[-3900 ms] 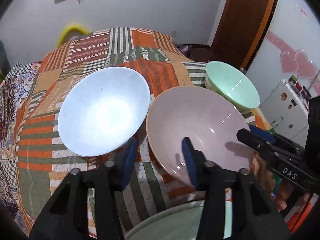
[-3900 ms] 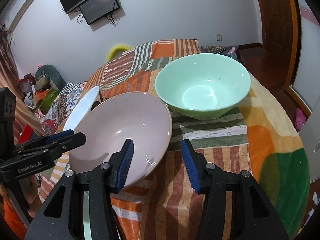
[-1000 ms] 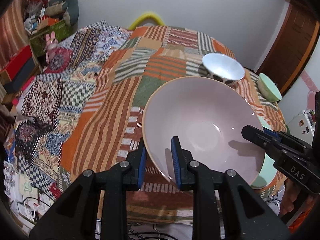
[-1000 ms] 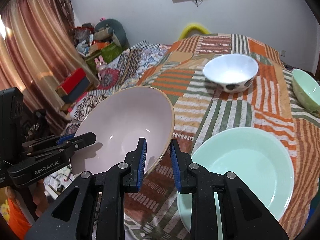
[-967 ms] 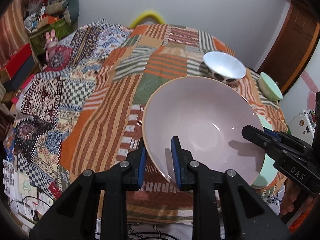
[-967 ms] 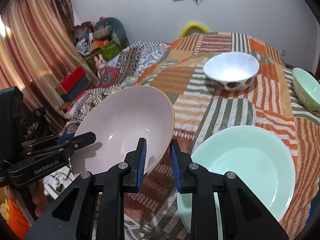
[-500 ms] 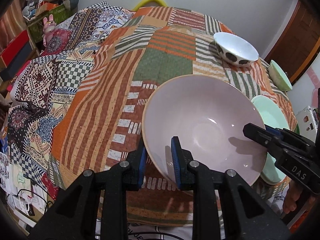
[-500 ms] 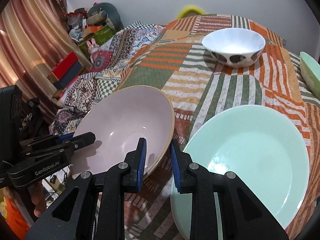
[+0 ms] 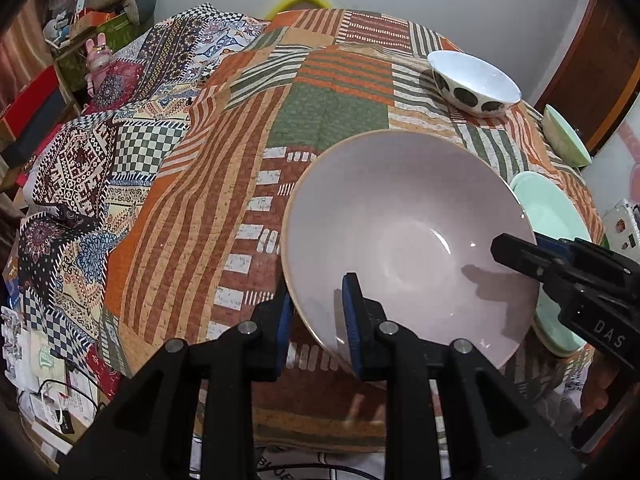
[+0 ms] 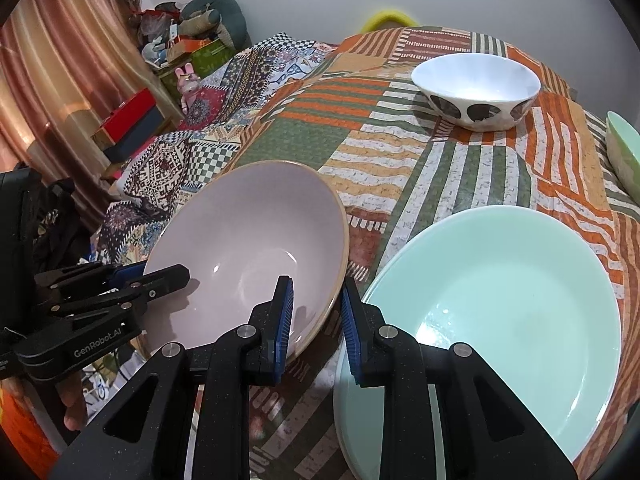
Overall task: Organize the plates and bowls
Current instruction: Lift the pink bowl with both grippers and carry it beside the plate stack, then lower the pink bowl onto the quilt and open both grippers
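A large pink bowl (image 9: 400, 240) (image 10: 248, 248) is held low over the near edge of the patchwork-covered table, and whether it touches the cloth cannot be told. My left gripper (image 9: 316, 312) (image 10: 160, 280) is shut on its near-left rim. My right gripper (image 10: 316, 316) (image 9: 516, 256) has the right rim between its blue pads; its jaws are opening slightly. A pale green plate (image 10: 500, 300) (image 9: 556, 216) lies just right of the bowl. A white bowl with dark dots (image 9: 472, 80) (image 10: 476, 84) and a green bowl (image 9: 564, 136) (image 10: 624, 152) stand farther back.
The patchwork cloth (image 9: 328, 112) covers the round table and drapes over furniture at the left. Boxes and soft toys (image 10: 188, 40) are piled by the curtain at the far left. A person's fingers (image 10: 74, 400) hold the left gripper's handle.
Both grippers have come down with the pink bowl, so the table, the green plate and the dotted bowl look closer. The grip on the rim looks the same.
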Demonstrator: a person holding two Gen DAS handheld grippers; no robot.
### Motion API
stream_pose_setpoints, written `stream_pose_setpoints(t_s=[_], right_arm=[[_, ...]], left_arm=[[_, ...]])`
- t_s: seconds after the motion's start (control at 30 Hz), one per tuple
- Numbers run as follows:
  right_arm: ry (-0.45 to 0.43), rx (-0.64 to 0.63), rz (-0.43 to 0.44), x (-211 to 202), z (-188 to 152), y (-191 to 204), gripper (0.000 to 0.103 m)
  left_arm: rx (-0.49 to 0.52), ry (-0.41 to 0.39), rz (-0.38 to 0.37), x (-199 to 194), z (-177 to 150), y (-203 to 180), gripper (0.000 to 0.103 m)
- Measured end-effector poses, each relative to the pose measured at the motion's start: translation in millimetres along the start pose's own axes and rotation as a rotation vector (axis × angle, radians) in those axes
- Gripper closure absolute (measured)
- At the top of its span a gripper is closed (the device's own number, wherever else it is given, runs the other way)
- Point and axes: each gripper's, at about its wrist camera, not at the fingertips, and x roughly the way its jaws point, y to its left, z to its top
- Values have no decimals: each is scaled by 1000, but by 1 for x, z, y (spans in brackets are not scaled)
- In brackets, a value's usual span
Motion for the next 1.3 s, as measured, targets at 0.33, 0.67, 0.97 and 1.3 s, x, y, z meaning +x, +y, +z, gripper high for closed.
stream_pose_setpoints(t_s=[0.33, 0.67, 0.97, 1.3], right_arm=[[-20, 1, 10, -16, 0, -4, 79], [-154, 3, 0, -67, 9, -19, 77], [-316, 63, -35, -119, 29, -51, 77], [-439, 126, -114, -151, 49, -90, 66]], left_arm=[[10, -37, 46, -21, -1, 2, 79], [25, -172, 49, -77, 26, -5, 79], [81, -291, -33, -115, 69, -46, 68], [151, -331, -57, -102, 119, -96, 43]])
